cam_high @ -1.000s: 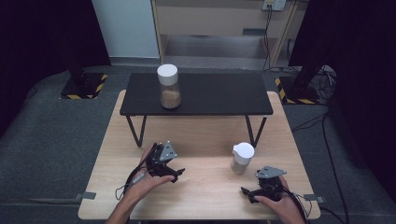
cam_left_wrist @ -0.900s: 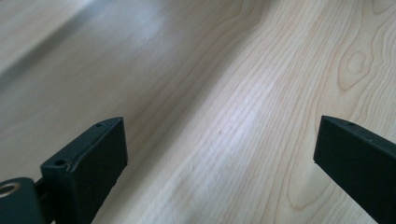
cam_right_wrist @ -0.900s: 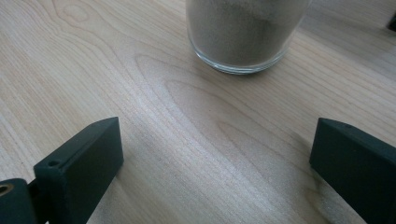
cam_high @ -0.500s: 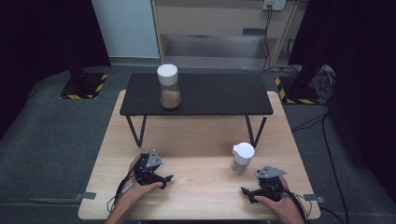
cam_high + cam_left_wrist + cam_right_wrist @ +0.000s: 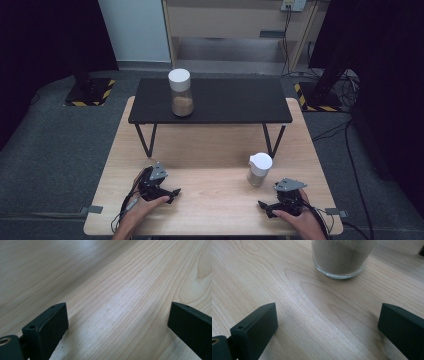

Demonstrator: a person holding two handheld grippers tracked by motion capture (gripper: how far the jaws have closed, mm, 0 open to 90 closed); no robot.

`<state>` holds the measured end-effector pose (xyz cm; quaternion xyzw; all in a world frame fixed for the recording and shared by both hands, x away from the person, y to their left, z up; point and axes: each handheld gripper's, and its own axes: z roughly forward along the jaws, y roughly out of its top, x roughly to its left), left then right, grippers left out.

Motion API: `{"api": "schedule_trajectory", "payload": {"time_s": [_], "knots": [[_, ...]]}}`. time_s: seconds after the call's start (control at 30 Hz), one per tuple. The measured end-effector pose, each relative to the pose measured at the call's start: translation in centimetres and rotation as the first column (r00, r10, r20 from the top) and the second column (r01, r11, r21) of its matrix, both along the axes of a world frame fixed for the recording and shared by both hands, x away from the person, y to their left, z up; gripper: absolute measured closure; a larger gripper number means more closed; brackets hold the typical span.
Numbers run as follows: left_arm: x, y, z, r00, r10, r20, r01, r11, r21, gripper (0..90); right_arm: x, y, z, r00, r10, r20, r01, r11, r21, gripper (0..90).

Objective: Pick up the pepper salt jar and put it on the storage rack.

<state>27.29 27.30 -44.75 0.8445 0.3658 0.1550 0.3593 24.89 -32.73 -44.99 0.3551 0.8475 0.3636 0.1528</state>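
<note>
So both grippers are parked low near the front edge of the desk (image 5: 210,150), which looks to me like a ready pose before going for the small white-lidded jar (image 5: 259,170) of sandy stuff standing upright toward the front right corner, just ahead of the right gripper (image 5: 266,206). That one's jaws are spread wide with nothing between them, and its own view has the jar base (image 5: 342,258) near but not touching. The left gripper (image 5: 173,194) is also wide open over bare wood near the front left, while a taller jar (image 5: 181,93) sits on the black shelf (image 5: 235,100) along the back, well apart.
</note>
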Motion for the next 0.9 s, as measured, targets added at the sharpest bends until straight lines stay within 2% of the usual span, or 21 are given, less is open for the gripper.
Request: {"api": "schedule_trajectory", "payload": {"time_s": [0.17, 0.27, 0.33, 0.5, 0.63, 0.73, 0.83, 0.9], "knots": [[-0.4, 0.3, -0.1, 0.9994, 0.034, 0.0, -0.034, 0.9994, 0.002, 2.2, 0.0, 0.0, 0.0, 1.0, 0.0, 0.0, 0.0, 1.0, 0.0, 3.5], [-0.6, 0.9, -0.2, 0.9984, 0.057, -0.001, -0.057, 0.9981, -0.02, 2.3, 0.0, 0.0, 0.0, 1.0, 0.0, 0.0, 0.0, 1.0, 0.0, 3.5], [-0.8, 1.1, -0.2, 0.9976, 0.069, 0.002, -0.069, 0.9974, -0.021, 2.7, 0.0, 0.0, 0.0, 1.0, 0.0, 0.0, 0.0, 1.0, 0.0, 3.5], [-1.0, 1.6, -0.3, 0.9951, 0.099, -0.001, -0.099, 0.995, -0.012, 2.8, -0.1, 0.0, 0.0, 1.0, 0.0, 0.0, 0.0, 1.0, 0.0, 3.5], [-1.2, 2.2, -0.3, 0.9921, 0.126, -0.004, -0.126, 0.9917, -0.026, 2.7, -0.1, 0.0, 0.0, 1.0, 0.0, 0.001, 0.0, 1.0, 0.001, 3.5], [-1.2, 2.1, -0.1, 0.9891, 0.147, -0.007, -0.147, 0.9891, -0.001, 2.8, -0.1, 0.0, 0.0, 1.0, -0.001, 0.0, 0.001, 1.0, 0.001, 3.5], [-1.2, 2.2, -0.2, 0.9884, 0.152, -0.006, -0.152, 0.9884, -0.007, 2.7, -0.1, -0.1, 0.0, 1.0, 0.0, 0.001, 0.0, 1.0, 0.001, 3.5], [-1.2, 1.9, -0.2, 0.9882, 0.153, -0.001, -0.153, 0.9881, 0.008, 1.9, -0.1, -0.1, 0.0, 1.0, 0.0, 0.001, 0.0, 1.0, 0.001, 3.5]]}}
